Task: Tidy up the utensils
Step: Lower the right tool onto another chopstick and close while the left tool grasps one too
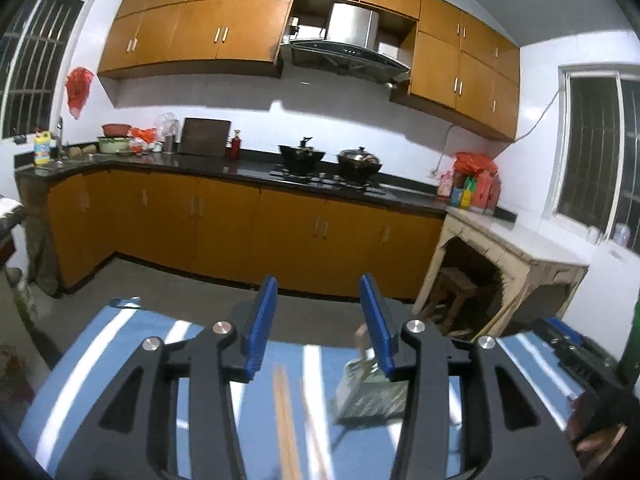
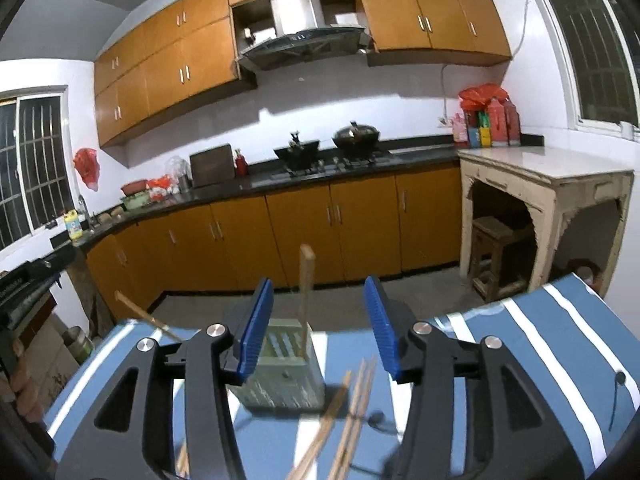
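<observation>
Kitchen backdrop all round: orange-brown cabinets (image 1: 224,216), a dark counter (image 1: 240,168) with two black woks (image 2: 356,136) on the hob, a steel range hood (image 1: 348,36) above. Up close, a blue-and-white striped tablecloth (image 2: 560,320) covers the table under both tools.

Left gripper (image 1: 318,320): blue pads spread apart, nothing between them, nothing pinched. Straight below that gap, blurred wooden chopsticks (image 1: 286,420) lie flat on the cloth, running toward the camera. Just beside the right-hand pad sits the pale green slotted utensil holder (image 1: 368,396), partly hidden behind that pad, a wooden stick poking out of it.

Right gripper (image 2: 320,316): jaws likewise parted and gripping nothing. Dead ahead in the gap stands the same holder (image 2: 284,376), upright on the cloth, with one upright chopstick (image 2: 306,280) rising from it. Below and toward the right-hand pad, a loose bunch of chopsticks (image 2: 352,408) lies fanned on the cloth beside the holder. Off past the left-hand pad, another stick (image 2: 144,314) slants over the table's edge.

Further out, a worn cream side table (image 2: 540,184) with a wooden stool (image 2: 496,256) tucked under it.
</observation>
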